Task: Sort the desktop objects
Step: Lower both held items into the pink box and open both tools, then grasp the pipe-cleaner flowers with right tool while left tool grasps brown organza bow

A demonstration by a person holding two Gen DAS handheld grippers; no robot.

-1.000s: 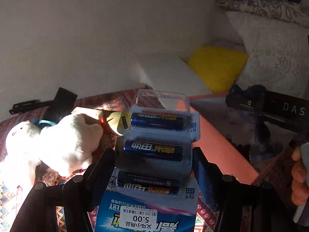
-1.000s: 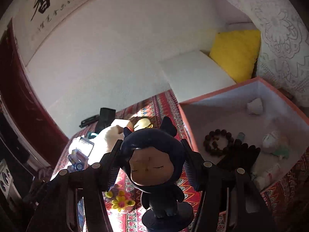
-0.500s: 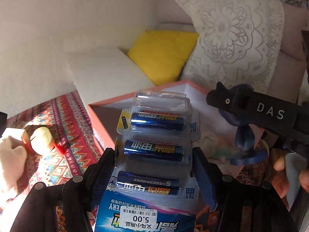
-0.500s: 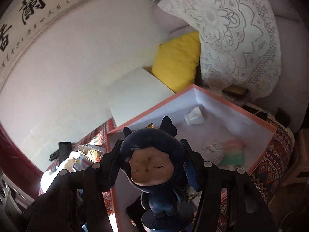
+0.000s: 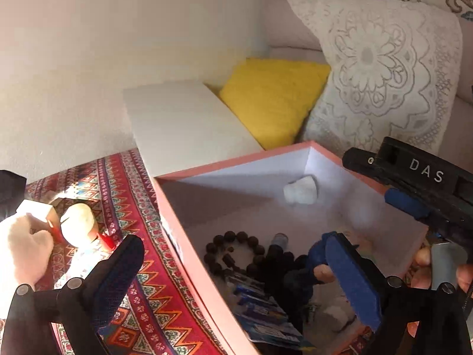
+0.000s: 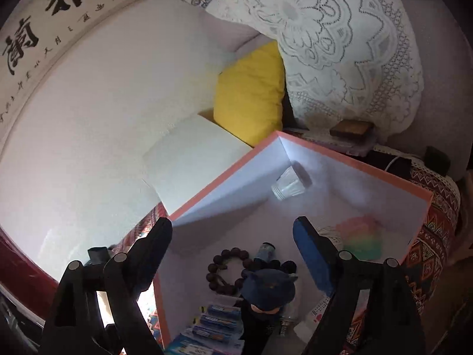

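- Here, the left claw [image 5: 236, 278] stands with its fingers spread wide and nothing between them, above the near-left wall of the pink-rimmed box [image 5: 224, 164].
- The right claw [image 6: 233, 254] is likewise spread apart and empty, poised over the interior of the box [image 6: 354, 162]; from the left wrist view its black body, lettered "DAS", reaches in over the right side of the box [image 5: 425, 189].
- The battery pack [image 6: 215, 322] lies flat on the box floor in the near corner, by the left wall; it shows also in the left wrist view [image 5: 260, 310].
- The dark blue figurine [image 6: 267, 293] stands in the box just beside the battery pack, its head seen from above.
- A brown bead bracelet [image 6: 227, 269] lies on the box floor, just beyond the figurine.
- A small white cup [image 6: 288, 188] lies on its side near the far corner of the box.
- A rainbow-coloured object [image 6: 362, 238] rests by the right wall; its kind cannot be told.
- Outside the box, on the red patterned cloth [image 5: 127, 183] covering the surface, sit a white plush toy [image 5: 20, 251] and a small cream-and-red object [image 5: 78, 227].
- A yellow cushion [image 5: 272, 100] and a lace-covered pillow [image 5: 384, 68] lie behind the box.
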